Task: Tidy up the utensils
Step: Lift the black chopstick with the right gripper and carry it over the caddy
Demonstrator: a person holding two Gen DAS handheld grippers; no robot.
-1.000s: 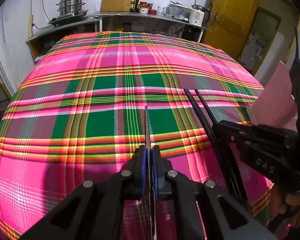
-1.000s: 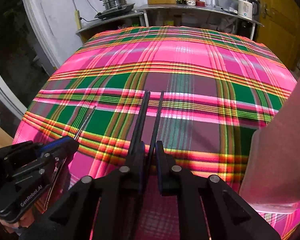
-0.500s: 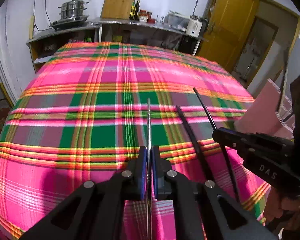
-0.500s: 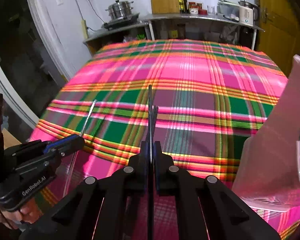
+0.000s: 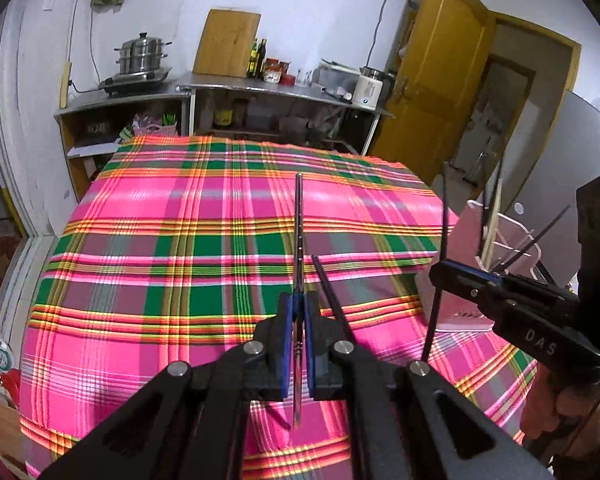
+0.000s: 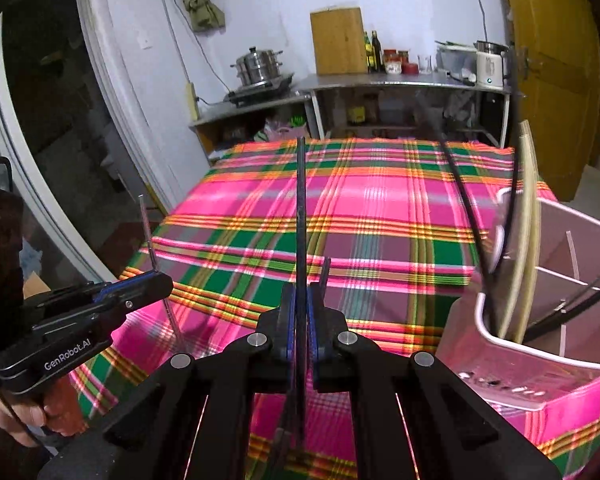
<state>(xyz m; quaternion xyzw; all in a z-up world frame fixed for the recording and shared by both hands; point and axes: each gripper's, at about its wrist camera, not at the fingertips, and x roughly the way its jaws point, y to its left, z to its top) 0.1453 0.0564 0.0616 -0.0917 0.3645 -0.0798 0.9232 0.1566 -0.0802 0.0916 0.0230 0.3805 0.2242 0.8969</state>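
My left gripper is shut on a thin metal chopstick that points away over the plaid tablecloth. In the right wrist view the left gripper holds the metal chopstick upright. My right gripper is shut on one black chopstick, lifted off the cloth. The left wrist view shows the right gripper with this black chopstick. A second black chopstick lies on the cloth, its near end hidden behind the fingers. A pink utensil holder stands at the right.
The holder has white dividers and contains pale wooden sticks and black chopsticks. A counter beyond the table carries a steamer pot, cutting board, bottles and a kettle. A yellow door is at the right. A hand grips the left tool.
Both grippers have risen from the cloth with their sticks. The right jaws closed on one black chopstick; the other stayed on the table. The pink holder came further into view.
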